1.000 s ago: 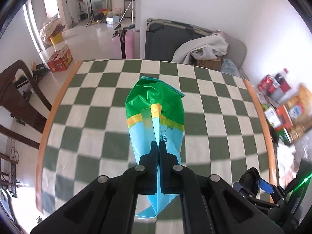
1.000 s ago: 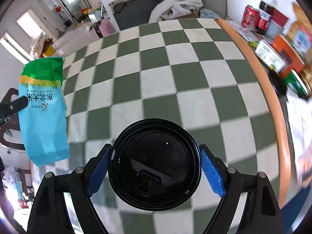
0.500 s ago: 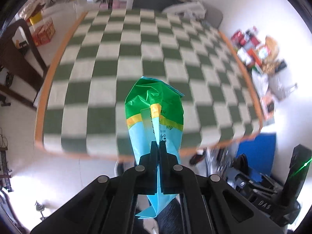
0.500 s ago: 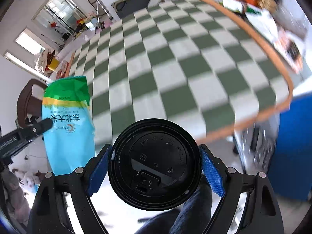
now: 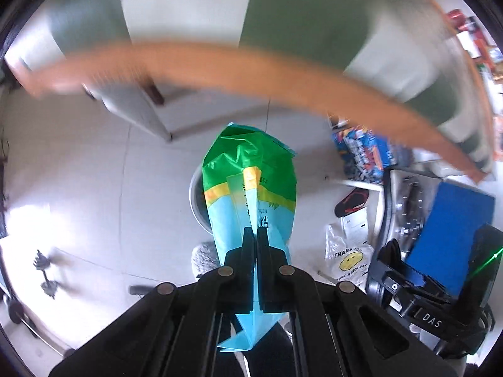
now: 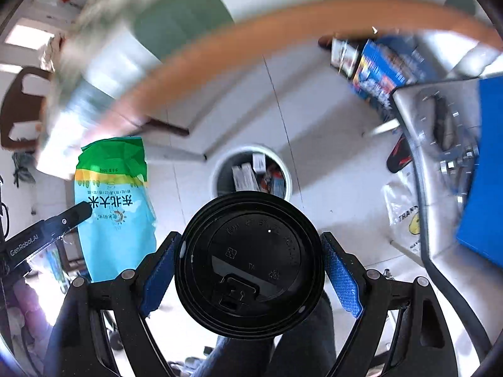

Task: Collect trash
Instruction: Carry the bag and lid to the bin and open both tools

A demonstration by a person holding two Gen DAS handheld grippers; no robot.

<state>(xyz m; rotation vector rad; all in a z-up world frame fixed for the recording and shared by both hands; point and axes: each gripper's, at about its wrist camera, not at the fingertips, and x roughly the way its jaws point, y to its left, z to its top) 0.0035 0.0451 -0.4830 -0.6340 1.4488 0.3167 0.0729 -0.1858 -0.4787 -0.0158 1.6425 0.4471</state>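
Observation:
My left gripper is shut on a green, yellow and light-blue snack bag, held in the air above the floor; the bag also shows in the right wrist view. My right gripper is shut on a cup with a black lid. A round white-rimmed trash bin with several packages inside stands on the floor just beyond the cup. In the left wrist view the bin is mostly hidden behind the bag.
The checkered table with an orange edge is blurred across the top. A white smiley plastic bag, blue boxes, a metal frame with a blue panel and a dark chair stand around on the tiled floor.
Both grippers have swung off the table and down toward the floor with the bag and the cup still held. The trash bin has come into view under them.

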